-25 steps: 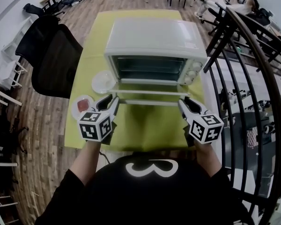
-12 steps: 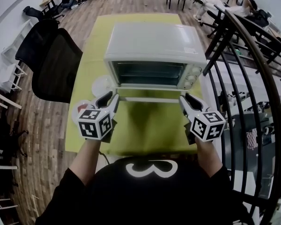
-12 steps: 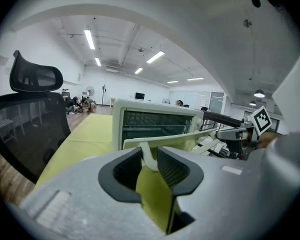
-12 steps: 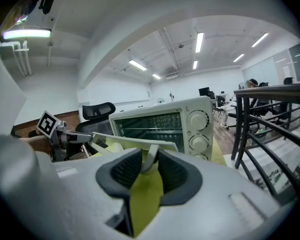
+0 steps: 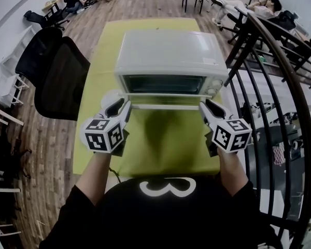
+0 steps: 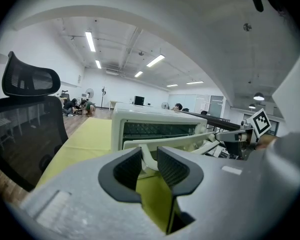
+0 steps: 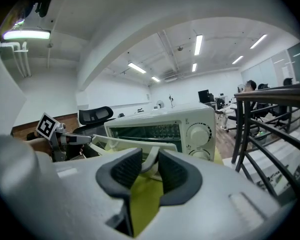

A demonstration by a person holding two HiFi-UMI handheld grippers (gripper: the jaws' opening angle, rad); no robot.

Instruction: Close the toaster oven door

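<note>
A white toaster oven [image 5: 168, 48] stands on a yellow-green table [image 5: 160, 144]. Its glass door [image 5: 166, 94] is tilted steeply up, leaving a narrow gap at the top. The white door handle [image 5: 165, 107] runs across the front. My left gripper [image 5: 122, 107] is shut on the handle's left end and my right gripper [image 5: 206, 107] on its right end. In the left gripper view the handle's bracket [image 6: 146, 159] sits between the dark pads [image 6: 127, 170]. The right gripper view shows the same on the other end [image 7: 151, 159], with the oven's knobs [image 7: 196, 132] just behind.
A black office chair [image 5: 57, 71] stands at the table's left. A black metal railing [image 5: 269, 77] curves along the right. A white plate [image 5: 110, 95] lies by the oven's front left corner. People sit far off in the room.
The door has swung up from nearly flat to steeply raised. Both grippers have moved up and toward the oven with the handle between their jaws.
</note>
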